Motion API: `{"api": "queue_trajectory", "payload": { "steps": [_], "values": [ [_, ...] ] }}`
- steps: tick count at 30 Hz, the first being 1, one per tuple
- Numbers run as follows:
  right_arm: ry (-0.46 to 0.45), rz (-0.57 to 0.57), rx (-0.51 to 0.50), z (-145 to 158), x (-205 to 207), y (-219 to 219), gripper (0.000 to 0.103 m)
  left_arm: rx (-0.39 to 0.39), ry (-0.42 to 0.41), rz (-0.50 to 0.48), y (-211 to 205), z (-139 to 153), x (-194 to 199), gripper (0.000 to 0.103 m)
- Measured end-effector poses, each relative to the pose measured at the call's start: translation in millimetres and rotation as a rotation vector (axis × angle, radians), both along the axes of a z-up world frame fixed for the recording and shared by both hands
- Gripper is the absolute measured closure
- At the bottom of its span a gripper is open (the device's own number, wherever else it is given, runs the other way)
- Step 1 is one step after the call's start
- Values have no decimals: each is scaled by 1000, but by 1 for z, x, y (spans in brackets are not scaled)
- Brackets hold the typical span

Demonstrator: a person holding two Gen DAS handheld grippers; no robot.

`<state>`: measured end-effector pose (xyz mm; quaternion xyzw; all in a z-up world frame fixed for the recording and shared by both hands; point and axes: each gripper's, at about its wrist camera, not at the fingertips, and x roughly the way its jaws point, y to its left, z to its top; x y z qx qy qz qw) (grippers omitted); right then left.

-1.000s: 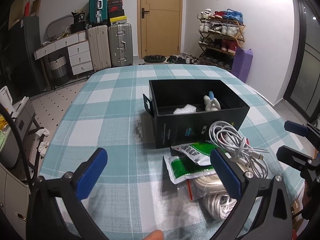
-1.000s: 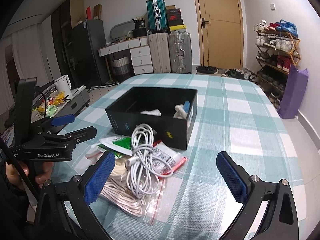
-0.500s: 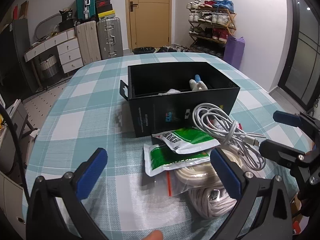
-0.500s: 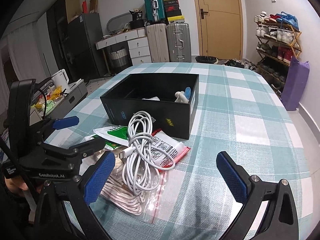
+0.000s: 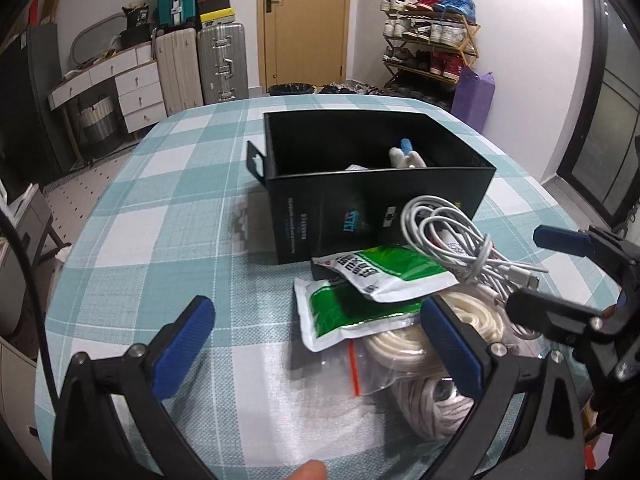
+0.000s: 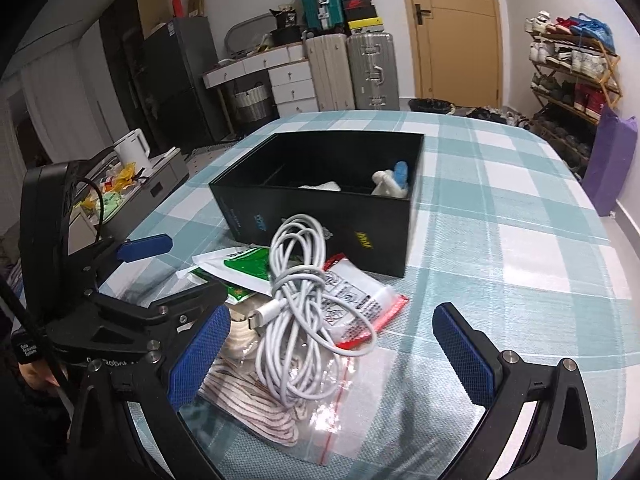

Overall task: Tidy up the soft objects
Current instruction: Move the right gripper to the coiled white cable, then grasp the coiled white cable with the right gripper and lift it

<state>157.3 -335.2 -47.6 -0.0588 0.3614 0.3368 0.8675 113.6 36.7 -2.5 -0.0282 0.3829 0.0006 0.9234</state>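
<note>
Both the left gripper (image 5: 316, 344) and right gripper (image 6: 332, 348) are held wide, empty. The white cable (image 6: 304, 304) could be snagged and the bagged rope (image 6: 256, 396) dragged off the tabletop (image 6: 520, 240).

White walls, wooden door (image 5: 305, 24), suitcases (image 5: 200, 66) beside white drawers (image 5: 136, 90), shoe rack (image 5: 430, 50) right.
</note>
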Motion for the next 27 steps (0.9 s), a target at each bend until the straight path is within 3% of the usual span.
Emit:
{"api": "queue_trajectory", "payload": {
  "steps": [16, 20, 22, 27],
  "values": [
    [63, 6, -70, -16, 24, 18, 2, -12, 7, 2, 7, -1, 4, 0],
    [82, 34, -59, -18, 28, 21, 12, -28, 9, 9, 11, -2, 5, 0],
    [91, 50, -50, -19, 28, 23, 23, -28, 2, 11, 11, -1, 4, 0],
    [87, 54, -38, -21, 27, 22, 29, -23, -5, 6, 9, -1, 2, 0]
  ]
}}
